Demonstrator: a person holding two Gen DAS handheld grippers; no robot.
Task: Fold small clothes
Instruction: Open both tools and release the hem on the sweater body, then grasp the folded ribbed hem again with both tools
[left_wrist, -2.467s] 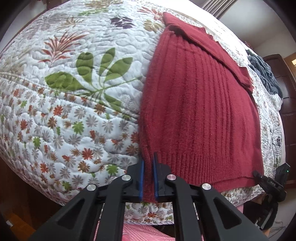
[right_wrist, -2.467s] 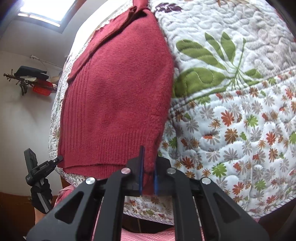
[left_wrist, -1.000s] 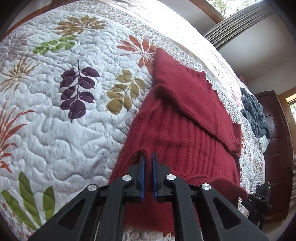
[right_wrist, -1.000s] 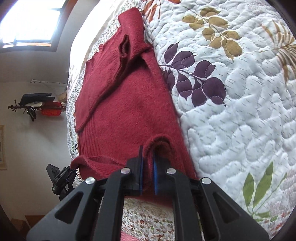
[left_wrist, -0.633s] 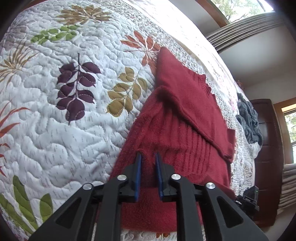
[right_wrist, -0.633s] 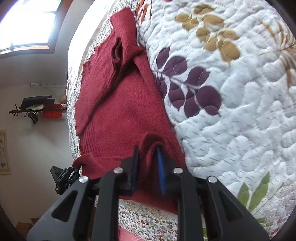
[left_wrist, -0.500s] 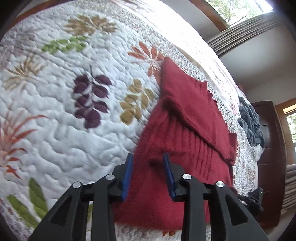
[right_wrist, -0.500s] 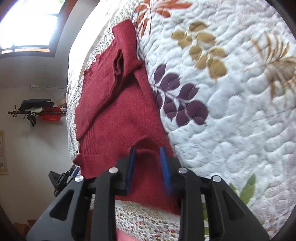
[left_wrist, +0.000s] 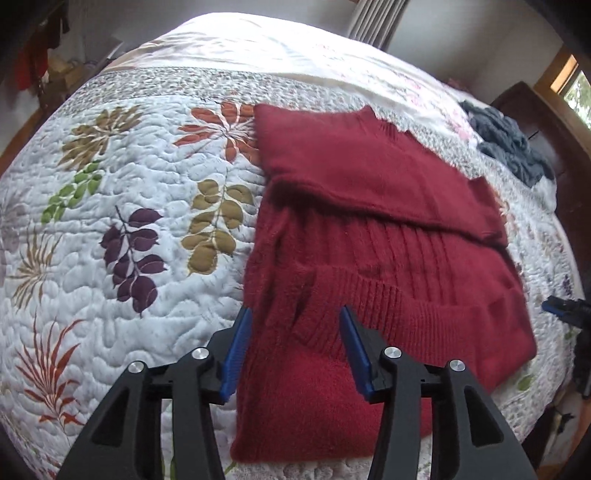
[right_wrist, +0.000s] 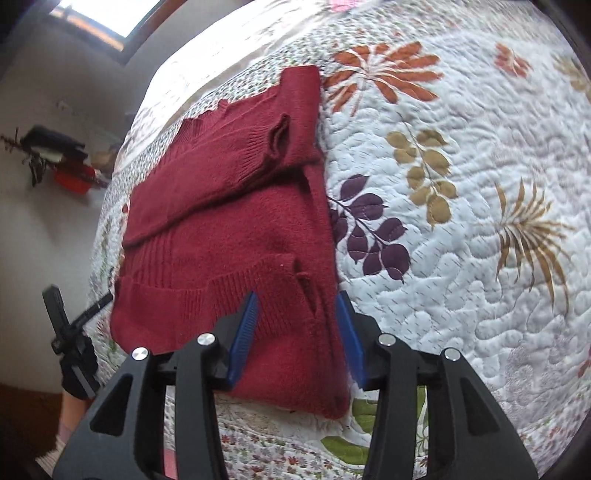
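Crimson ribbed knit sweater (left_wrist: 369, 266) lies on the leaf-patterned quilted bedspread (left_wrist: 110, 221), hem turned up across its body.
Left gripper (left_wrist: 295, 347) and right gripper (right_wrist: 299, 332) both gape wide, holding nothing; the loose hem flap at 12 o'clock could snag on a blue pad and unfold.
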